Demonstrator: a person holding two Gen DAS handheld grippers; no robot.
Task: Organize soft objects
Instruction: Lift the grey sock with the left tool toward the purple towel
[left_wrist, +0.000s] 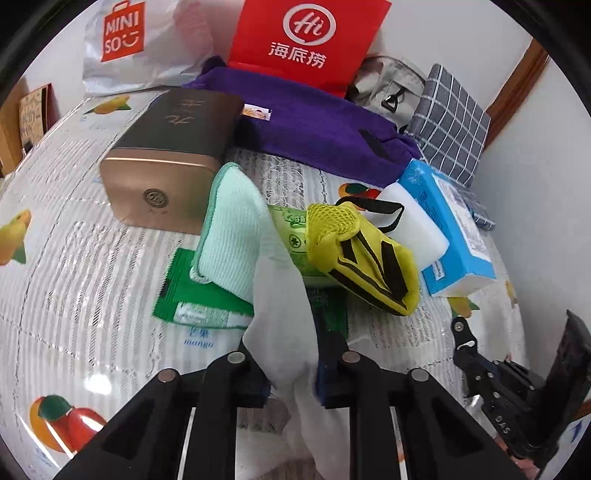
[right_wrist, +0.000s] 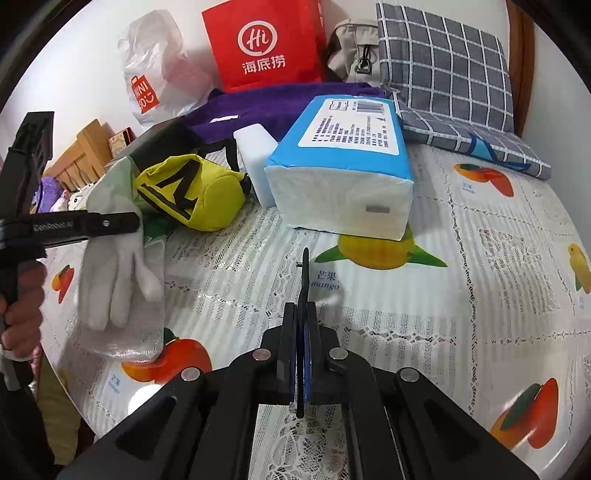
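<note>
left gripper (left_wrist: 291, 373) we've got clamped on the white glove (left_wrist: 280, 314) | right gripper (right_wrist: 303, 373) pressed together, empty | yellow pouch (left_wrist: 365, 254) beside tissue pack (left_wrist: 450, 229)

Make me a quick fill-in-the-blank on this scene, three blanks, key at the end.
1. The left gripper has its jaws closed on a white ____.
2. The tissue pack has a wrapper coloured ____.
3. The yellow pouch has stripes coloured ____.

Missing words: glove; blue; black
</note>
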